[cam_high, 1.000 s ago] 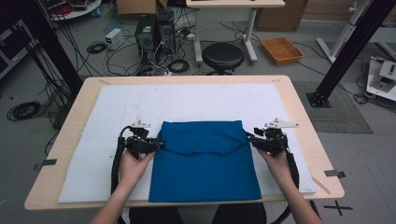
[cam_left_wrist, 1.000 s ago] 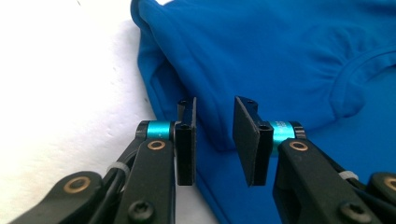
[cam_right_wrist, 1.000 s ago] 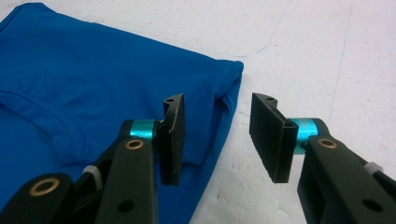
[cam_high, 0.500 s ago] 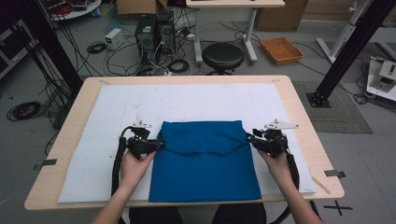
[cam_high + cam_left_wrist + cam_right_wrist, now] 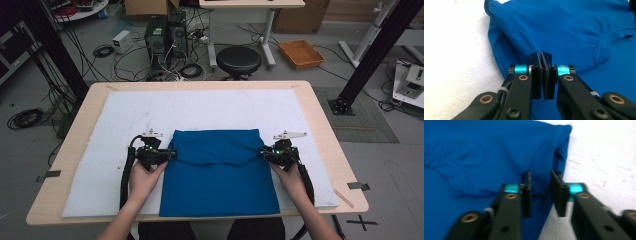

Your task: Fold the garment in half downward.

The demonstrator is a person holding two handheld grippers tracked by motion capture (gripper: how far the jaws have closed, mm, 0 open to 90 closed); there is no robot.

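White mat (image 5: 100, 165), blue shirt (image 5: 220, 175) between claws

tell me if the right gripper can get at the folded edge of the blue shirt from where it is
Probably yes. The right gripper sits at the side edge of the blue shirt, its jaws have just been closing with that edge between them, a gap still showing. Nothing lies between it and the cloth on the white mat.

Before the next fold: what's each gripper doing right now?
Left gripper: closed on the blue T-shirt edge.
Right gripper: jaws just closing, still apart astride the shirt edge.
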